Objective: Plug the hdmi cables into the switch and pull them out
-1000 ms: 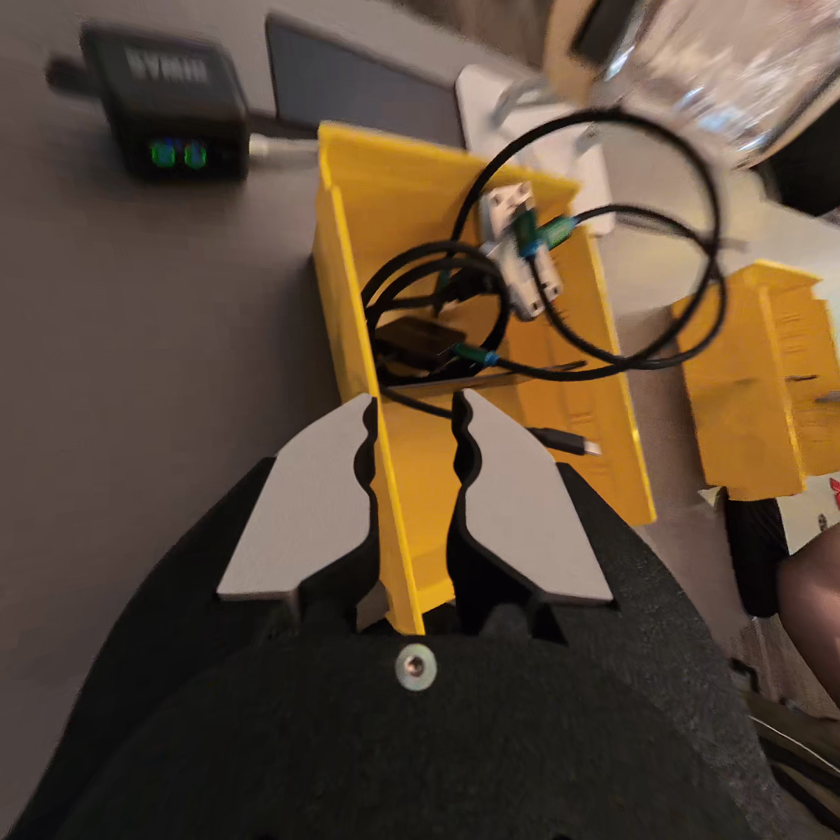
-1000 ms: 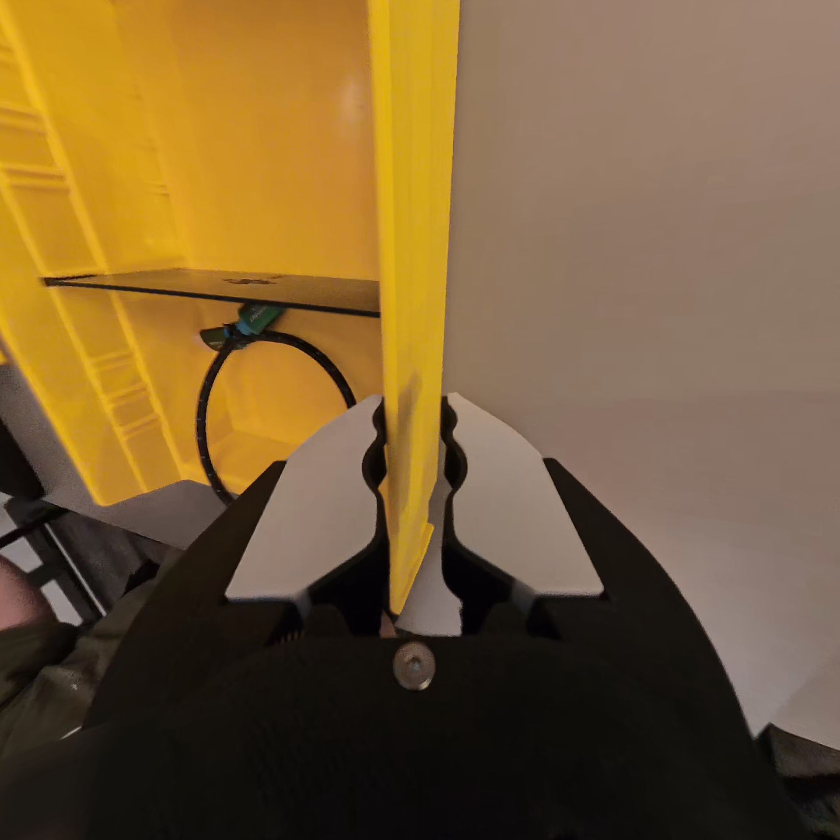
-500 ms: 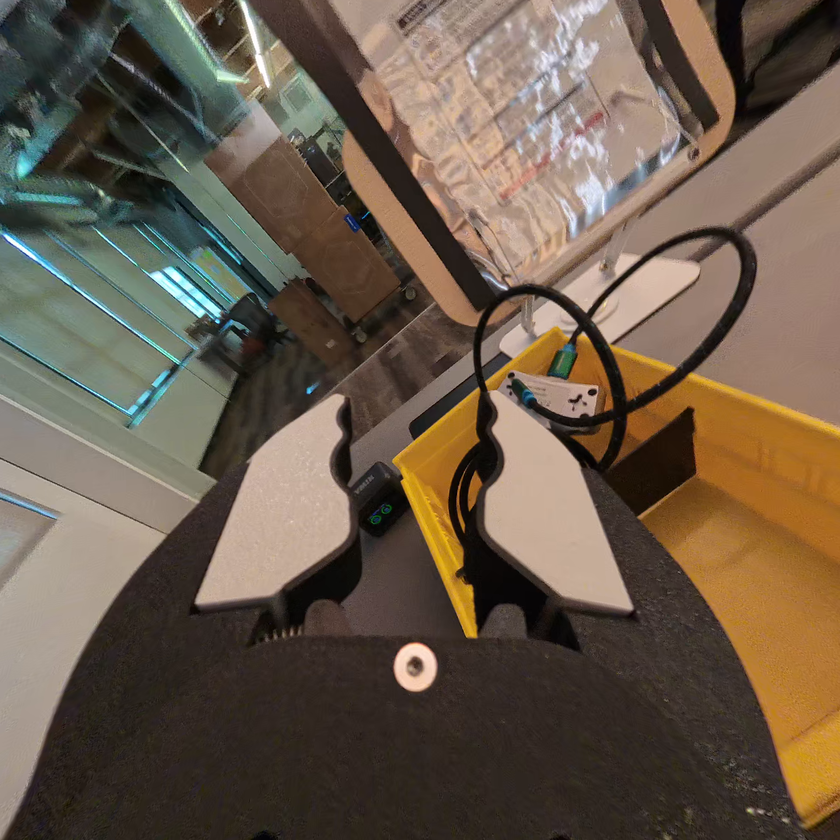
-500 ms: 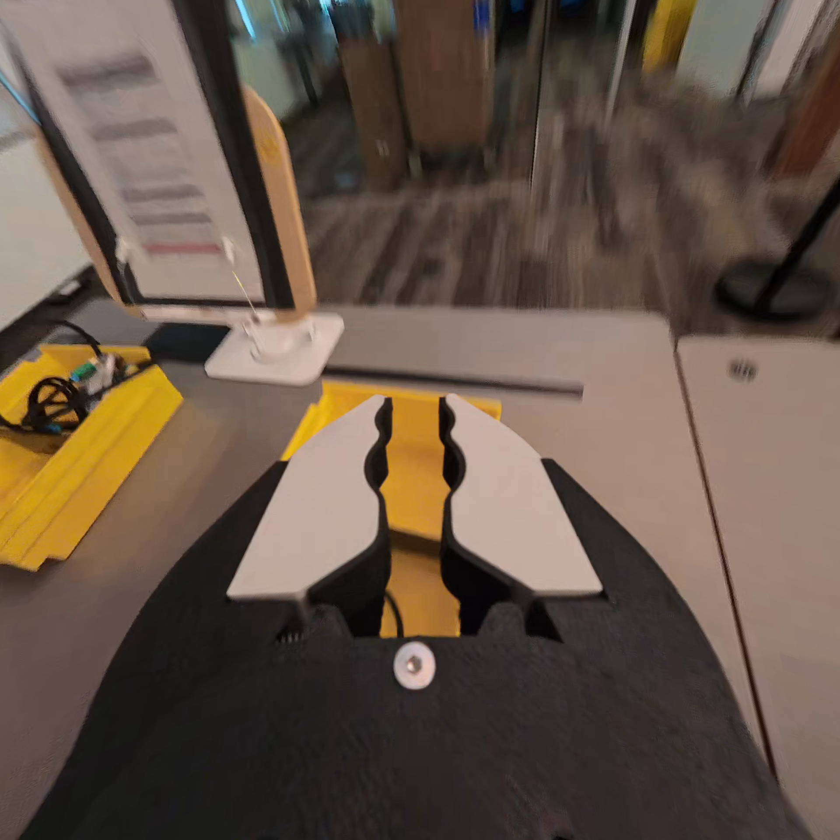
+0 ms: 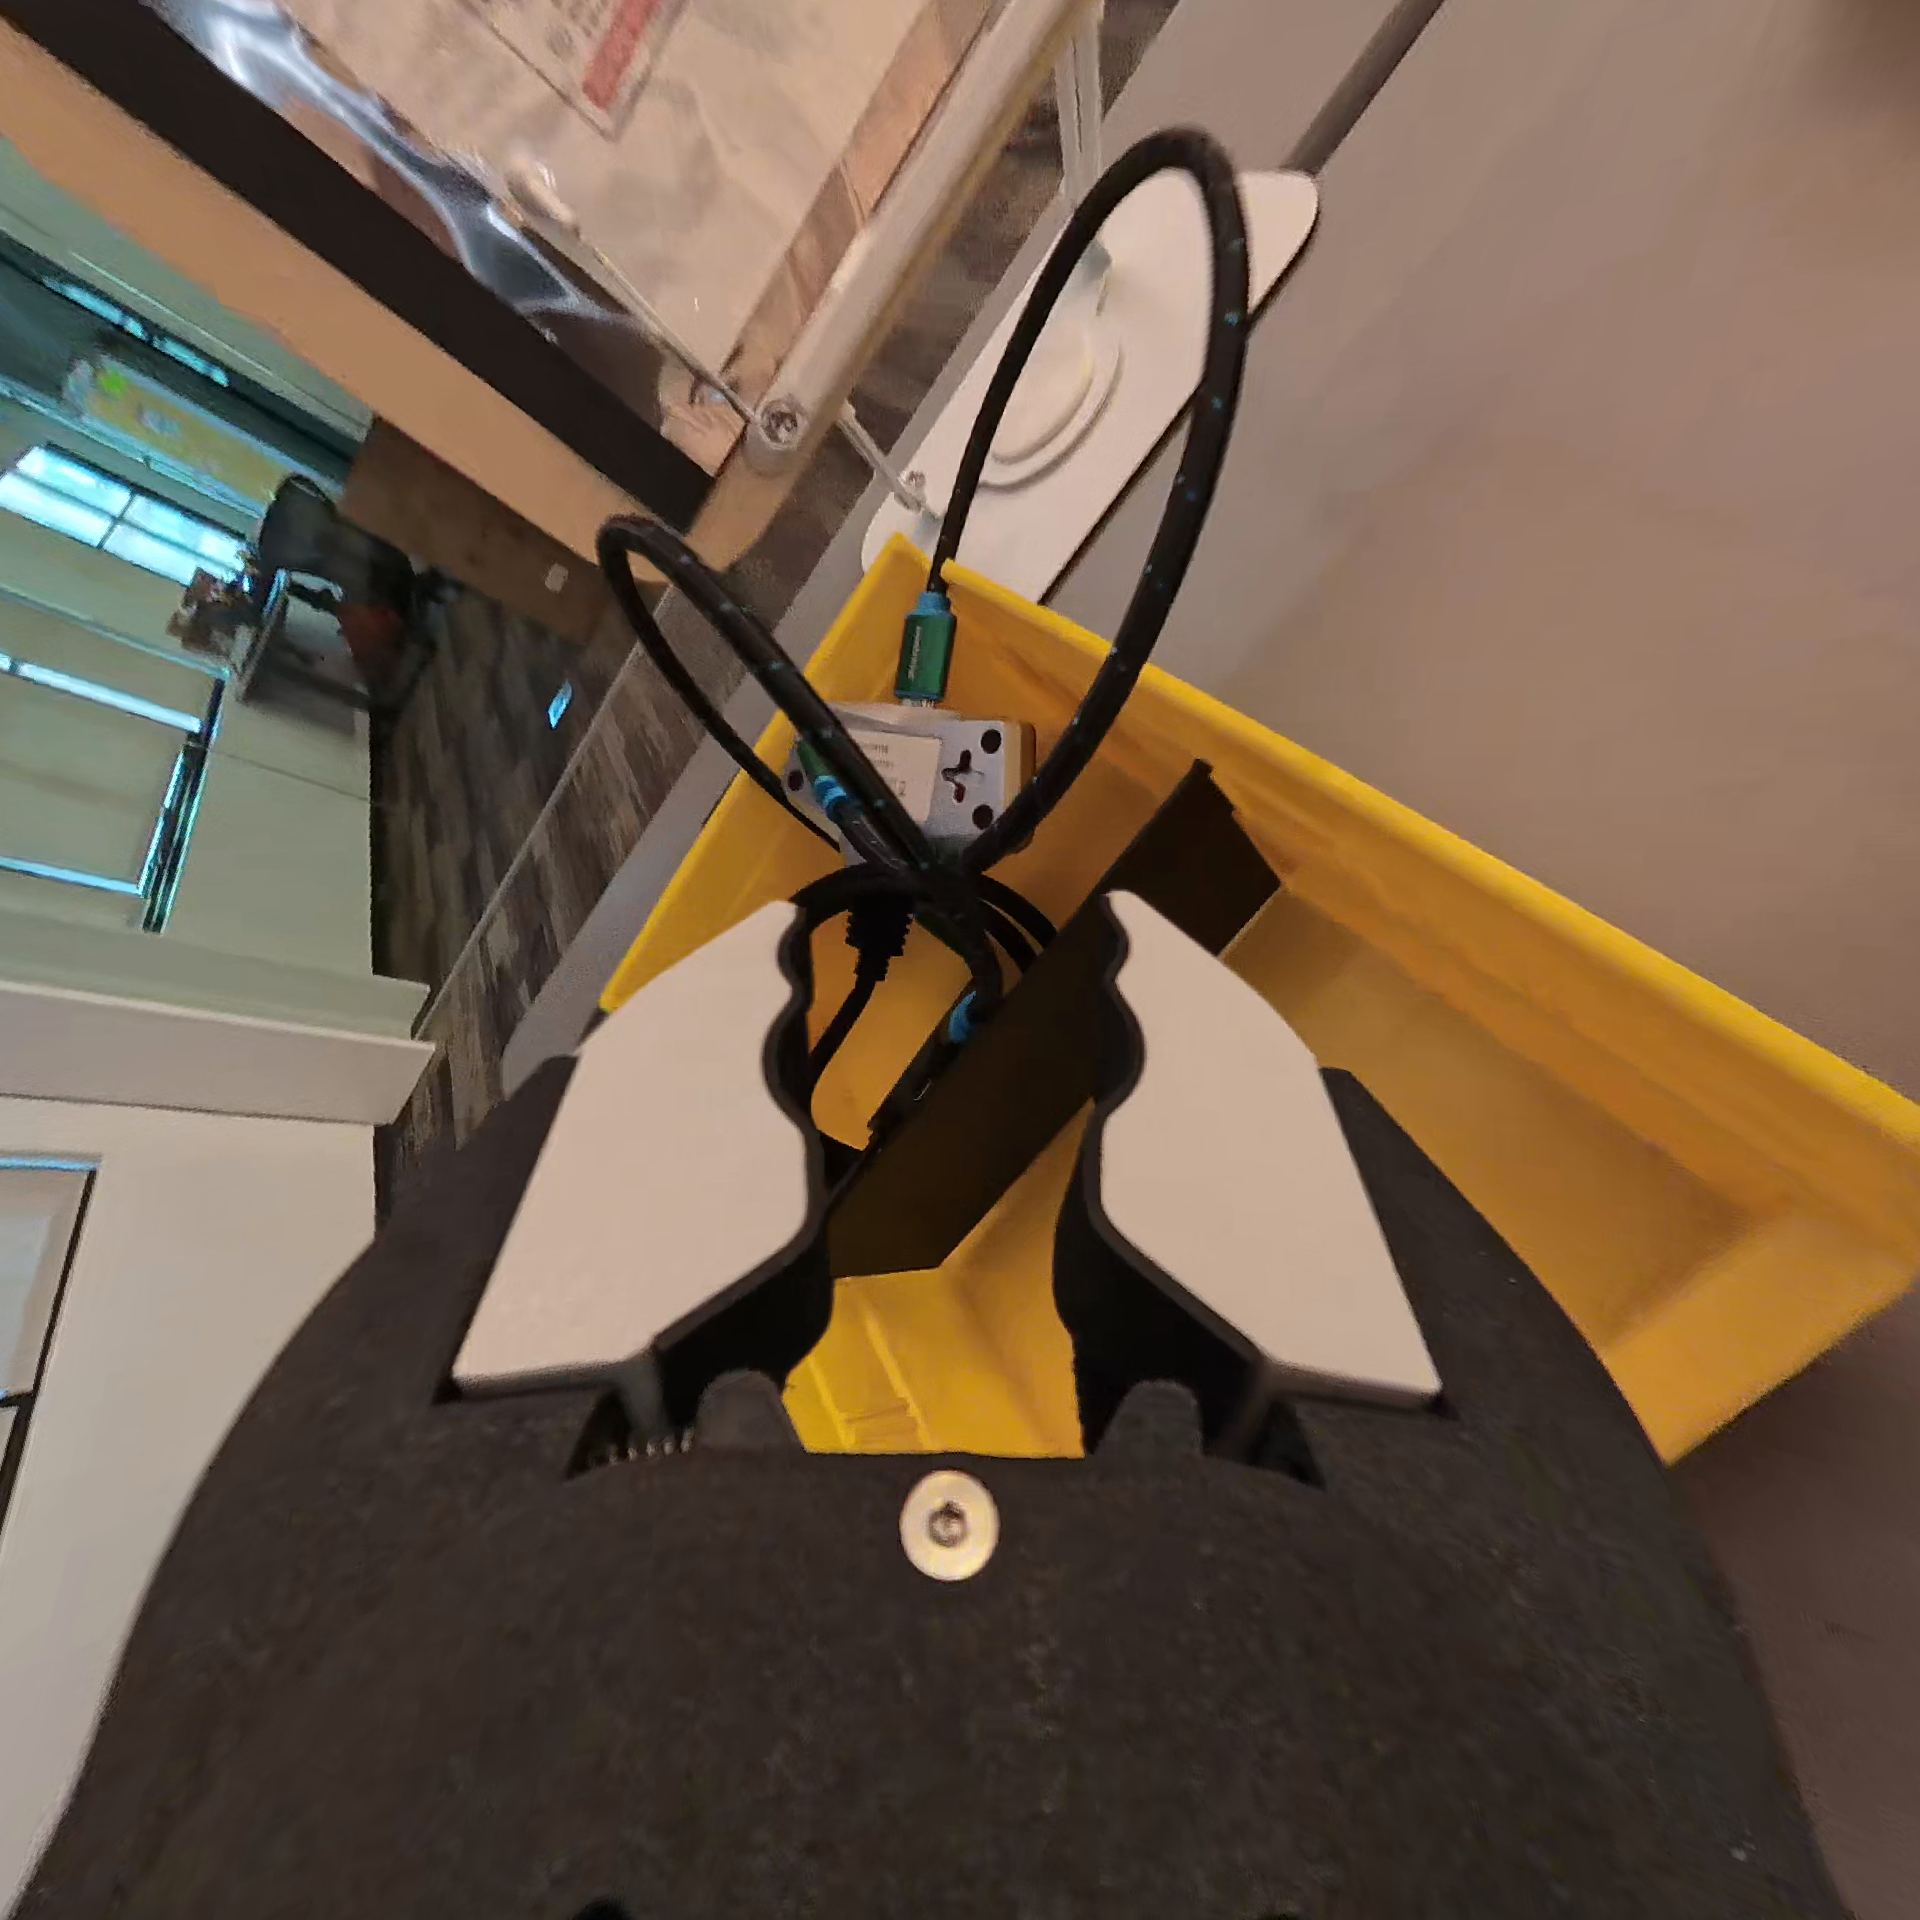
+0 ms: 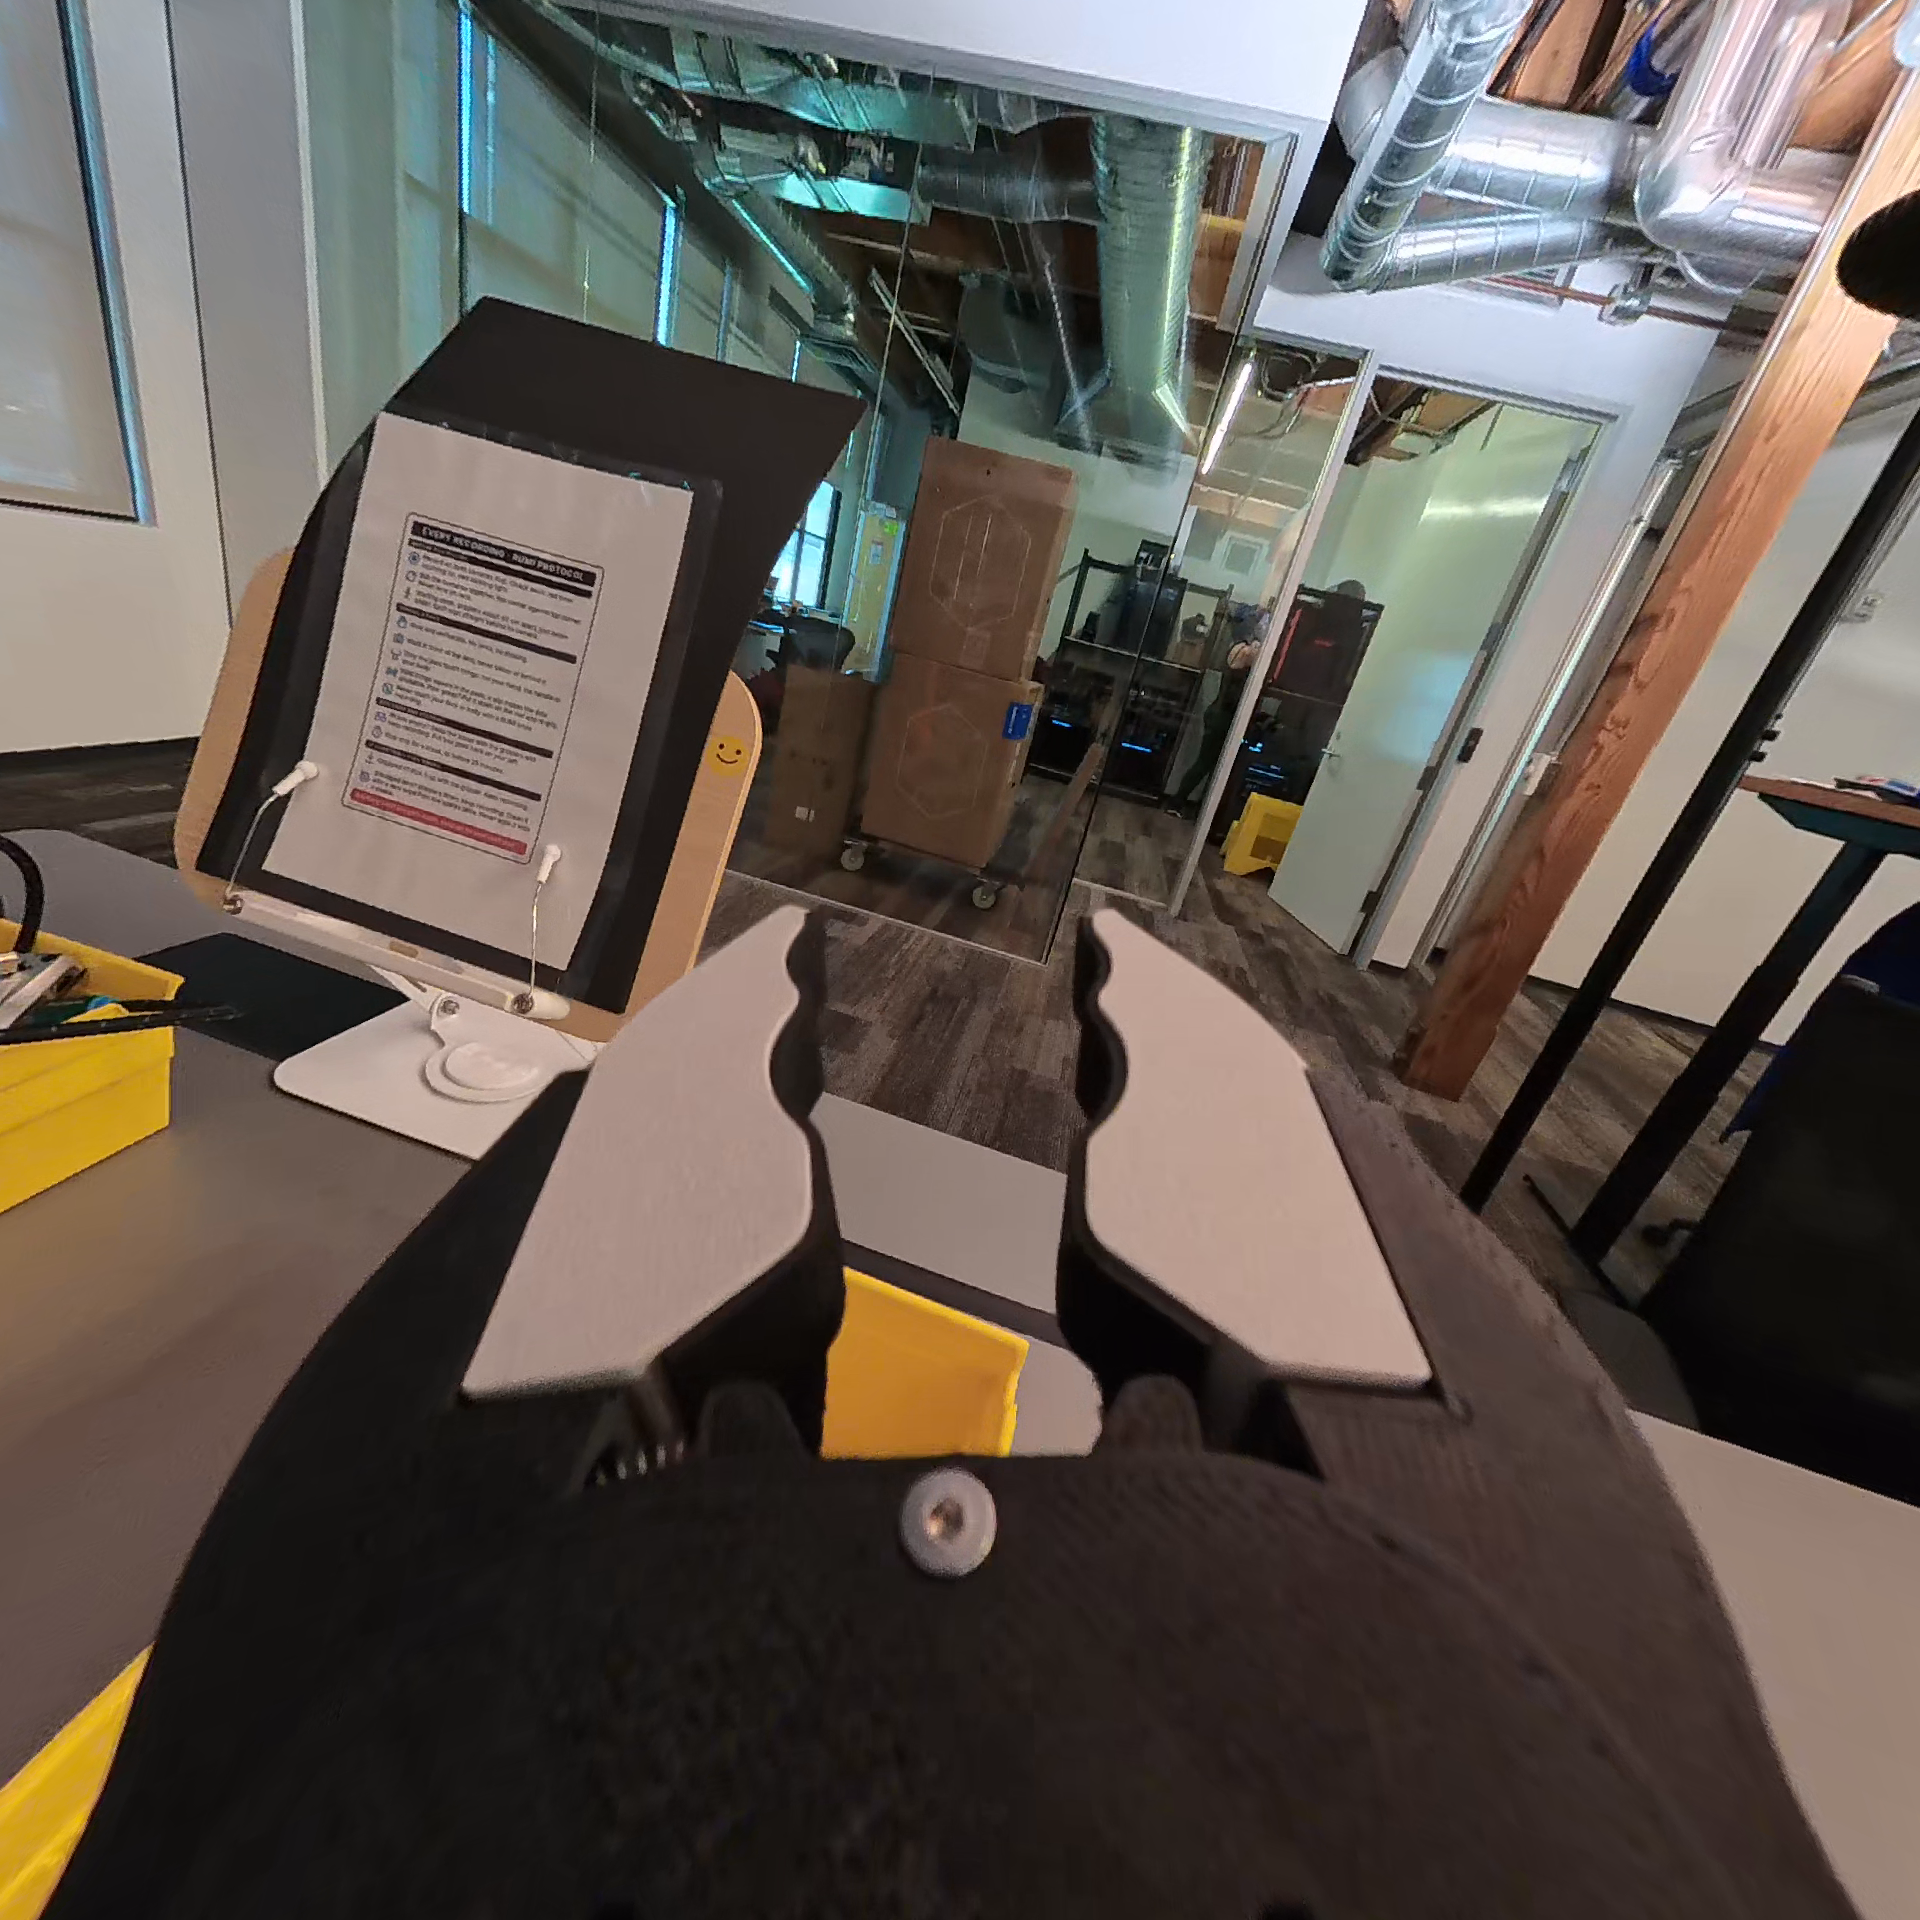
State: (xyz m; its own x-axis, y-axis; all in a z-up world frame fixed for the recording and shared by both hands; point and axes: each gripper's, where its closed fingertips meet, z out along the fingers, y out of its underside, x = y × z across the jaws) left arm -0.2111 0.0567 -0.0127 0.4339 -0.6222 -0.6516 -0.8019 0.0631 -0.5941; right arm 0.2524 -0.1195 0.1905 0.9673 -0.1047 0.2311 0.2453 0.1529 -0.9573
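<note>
In the left wrist view the left gripper [image 5: 951, 935] hangs over a yellow bin [image 5: 1475, 997], its jaws spread with nothing between them but air; a black divider [image 5: 997, 1122] slotted across the bin shows through the gap. Beyond the divider, at the bin's far end, lies the switch [image 5: 935, 769], a small pale box, with one green-shelled plug [image 5: 923, 649] standing at its far edge and, it seems, seated there. The hdmi cables [image 5: 1164, 499] rise out of the bin in two tall black loops that cross just in front of the switch and knot into a tangle against the divider. The likely trouble lies there: a pull on one plug could drag the light switch or the whole tangle along, and a jaw could snag a loop on the way down, or close on the divider instead of a plug. In the right wrist view the right gripper [image 6: 945, 961] is raised and aimed out across the room, jaws spread and empty, with a second yellow bin [image 6: 914, 1382] below it; the first bin sits well off to the left beside a document stand [image 6: 436, 790] on the worktop [image 6: 249, 1247]. From this pose it cannot steady the switch, so a one-handed pull looks risky.
</note>
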